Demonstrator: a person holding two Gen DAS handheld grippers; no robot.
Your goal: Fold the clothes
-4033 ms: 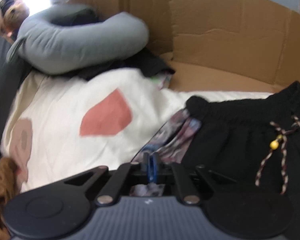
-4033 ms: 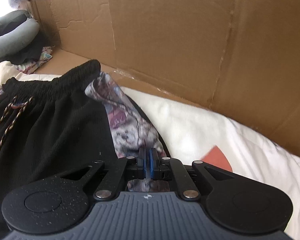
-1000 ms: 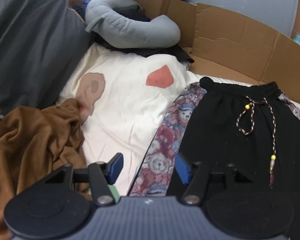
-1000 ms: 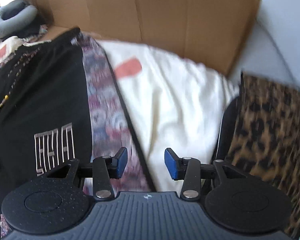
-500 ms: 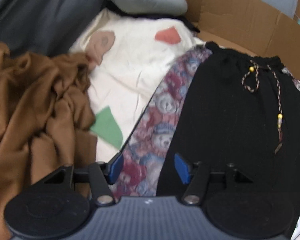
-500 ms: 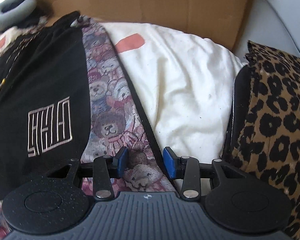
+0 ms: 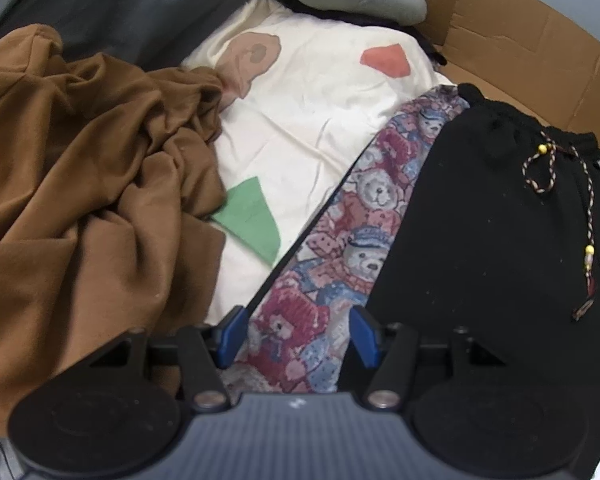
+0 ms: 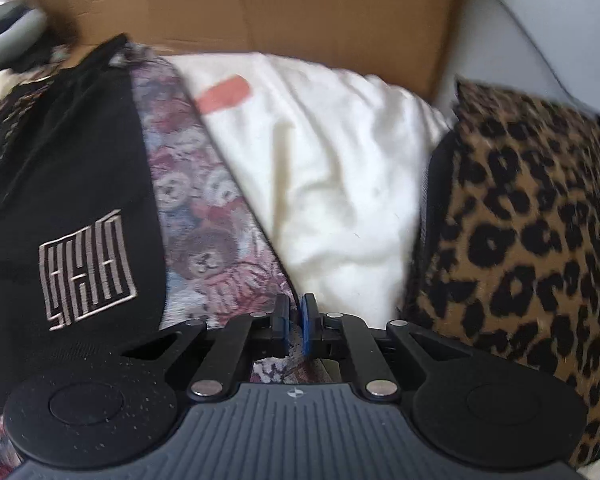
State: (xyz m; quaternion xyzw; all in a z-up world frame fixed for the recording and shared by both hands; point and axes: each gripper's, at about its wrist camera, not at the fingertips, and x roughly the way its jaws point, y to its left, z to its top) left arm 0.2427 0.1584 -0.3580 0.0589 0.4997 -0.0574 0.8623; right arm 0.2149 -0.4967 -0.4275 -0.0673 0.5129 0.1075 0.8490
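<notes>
From my right wrist view, motion blur smears the cardboard wall point(image 8: 260, 4) at 12 o'clock; the leopard-print cushion point(image 8: 532, 232) is cut off at 3 o'clock.

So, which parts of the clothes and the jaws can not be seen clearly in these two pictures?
- Left wrist view: the lower end of the black shorts and teddy-bear cloth is hidden behind the left gripper.
- Right wrist view: the cloth edge inside the shut right gripper is covered by its jaws.
- Right wrist view: the shorts' cord is blurred.
</notes>
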